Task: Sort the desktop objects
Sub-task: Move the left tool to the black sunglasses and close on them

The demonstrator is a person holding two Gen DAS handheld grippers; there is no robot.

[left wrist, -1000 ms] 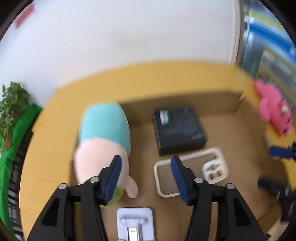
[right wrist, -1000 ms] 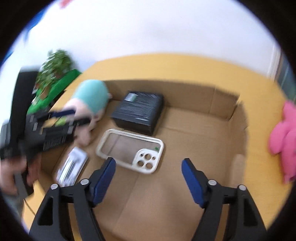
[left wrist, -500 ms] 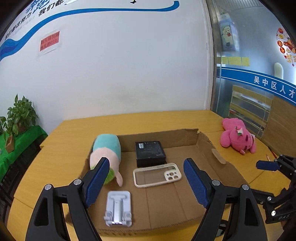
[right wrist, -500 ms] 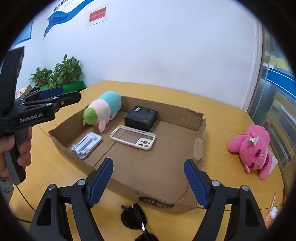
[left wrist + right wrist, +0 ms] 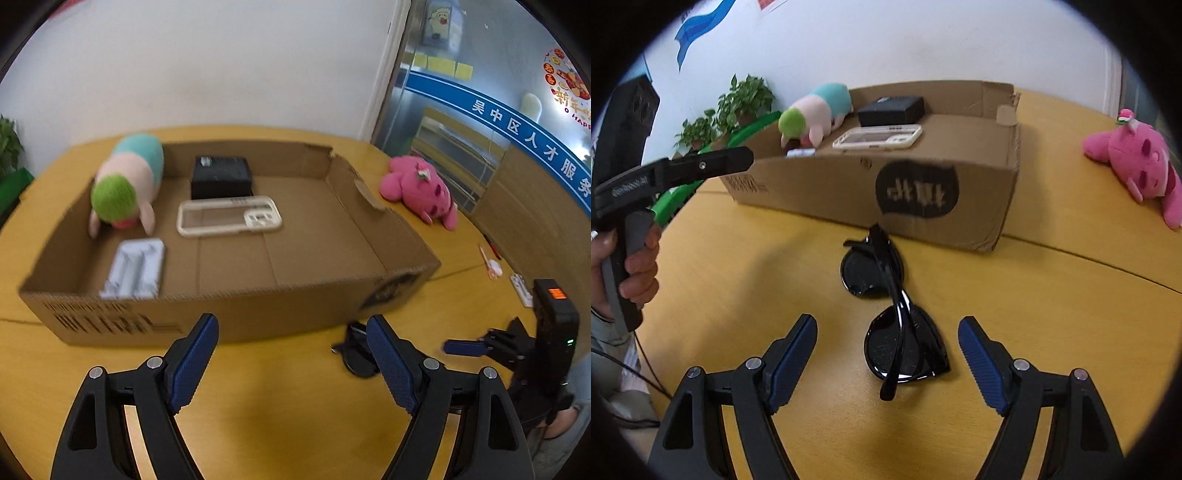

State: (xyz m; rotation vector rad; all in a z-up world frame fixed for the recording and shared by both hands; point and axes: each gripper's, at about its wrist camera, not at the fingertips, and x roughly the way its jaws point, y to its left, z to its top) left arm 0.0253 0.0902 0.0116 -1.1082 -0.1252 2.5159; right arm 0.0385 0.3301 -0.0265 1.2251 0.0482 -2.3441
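right gripper (image 5: 887,360): our jaws spread wide, nothing between the pads. black sunglasses (image 5: 892,314) lie folded on the yellow table (image 5: 1052,314) just ahead of us; the nearer lens sits in the gap between our two blue fingertips (image 5: 796,350), touching neither. the farther lens lies further forward, close to the front wall of the cardboard box (image 5: 923,192).

left gripper (image 5: 291,363): jaws also wide apart, holding nothing, hovering over bare tabletop short of the box's near wall. the sunglasses show as a dark shape just past our right fingertip, partly hidden by it.

beyond both grippers, inside the box: a pastel plush toy (image 5: 125,184) with a green end at the far left, a black case (image 5: 221,177) at the far wall beside it, a clear phone case (image 5: 229,216) flat on the floor just in front of the black case, and a white phone stand (image 5: 135,267) at the near left, in front of the plush.

outside the box, far to our right, a pink plush (image 5: 1134,162) lies on the table, well apart from the sunglasses. a few small items near the table's right edge in the left wrist view are too small to tell.

potted plants (image 5: 738,99) stand off to the left, past the table.
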